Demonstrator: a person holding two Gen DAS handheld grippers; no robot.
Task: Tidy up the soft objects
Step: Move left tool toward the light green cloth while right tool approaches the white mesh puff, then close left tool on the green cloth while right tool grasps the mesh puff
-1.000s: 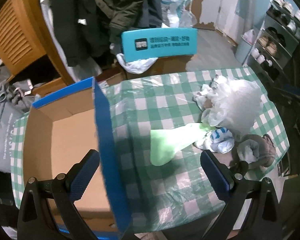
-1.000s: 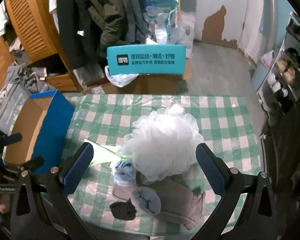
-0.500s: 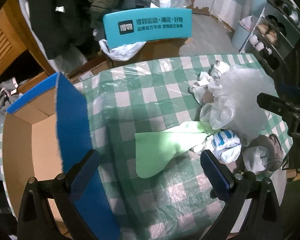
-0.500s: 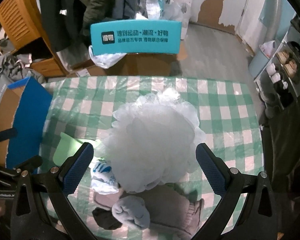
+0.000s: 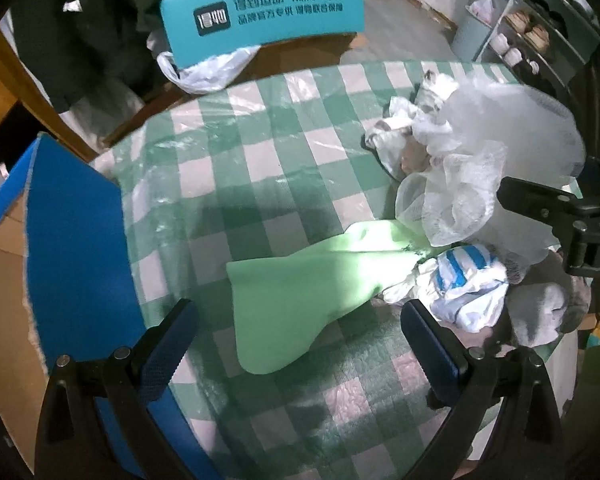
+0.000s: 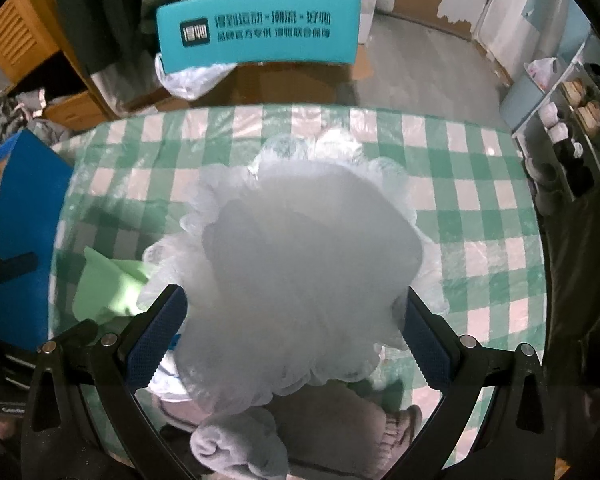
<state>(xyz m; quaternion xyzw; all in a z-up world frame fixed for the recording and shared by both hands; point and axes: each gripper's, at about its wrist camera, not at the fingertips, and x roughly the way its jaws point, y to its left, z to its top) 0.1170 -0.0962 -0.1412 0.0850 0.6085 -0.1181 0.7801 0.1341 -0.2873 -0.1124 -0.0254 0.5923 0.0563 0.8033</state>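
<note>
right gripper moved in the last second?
Yes. The right gripper has come forward and down over the white bath pouf, which now fills its view against the checked tablecloth.

The left gripper [image 5: 296,340] hangs wide apart over the checked counter [image 5: 260,168], its fingers [image 5: 168,344] flanking a flat green cloth [image 5: 300,284]. At 3 o'clock lies a white mesh bath pouf [image 5: 480,168]; at 9 o'clock, a blue-edged cardboard box [image 5: 72,232].

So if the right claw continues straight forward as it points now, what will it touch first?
Most likely the white mesh bath puff. It fills the space between the open fingers of the right claw and already looks very near, though exact depth is unclear in this view.
</note>
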